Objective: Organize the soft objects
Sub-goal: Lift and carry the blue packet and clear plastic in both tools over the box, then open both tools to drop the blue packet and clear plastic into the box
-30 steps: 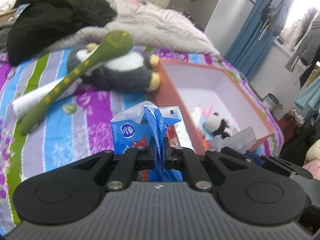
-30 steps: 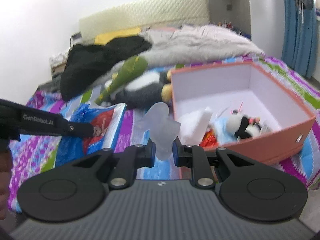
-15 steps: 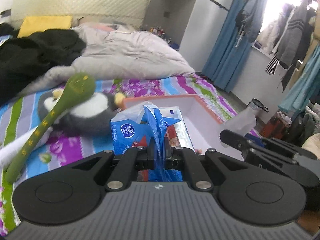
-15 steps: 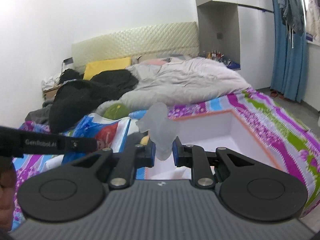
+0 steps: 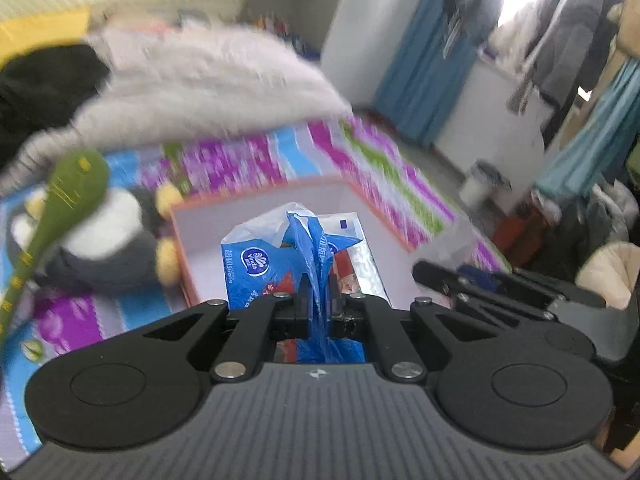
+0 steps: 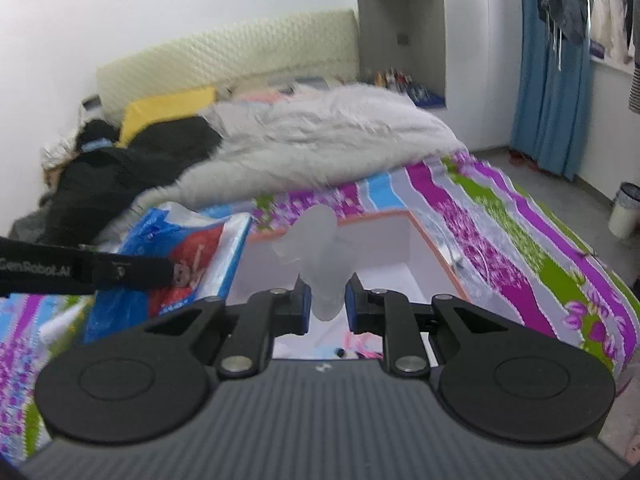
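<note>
My left gripper [image 5: 319,300] is shut on the gathered plastic top of a blue tissue pack [image 5: 260,264], which hangs over the near part of an orange box with a white inside [image 5: 256,209]. In the right wrist view my right gripper [image 6: 326,304] is shut on a translucent whitish soft piece [image 6: 320,244] above the same box [image 6: 436,248], and the tissue pack [image 6: 180,248] hangs to its left. A grey and white penguin plush [image 5: 104,240] lies left of the box with a long green plush [image 5: 68,196] across it.
The box sits on a striped, flowered bedspread [image 6: 500,240]. A grey-white duvet [image 6: 320,136], black clothes [image 6: 120,168] and a yellow pillow [image 6: 168,108] fill the far end of the bed. Blue curtains [image 6: 552,80] and a small bin [image 6: 624,212] stand on the right.
Both grippers have risen and moved toward the box, still holding their things. The tissue pack now hangs over the box's inside instead of the bedspread beside it.
</note>
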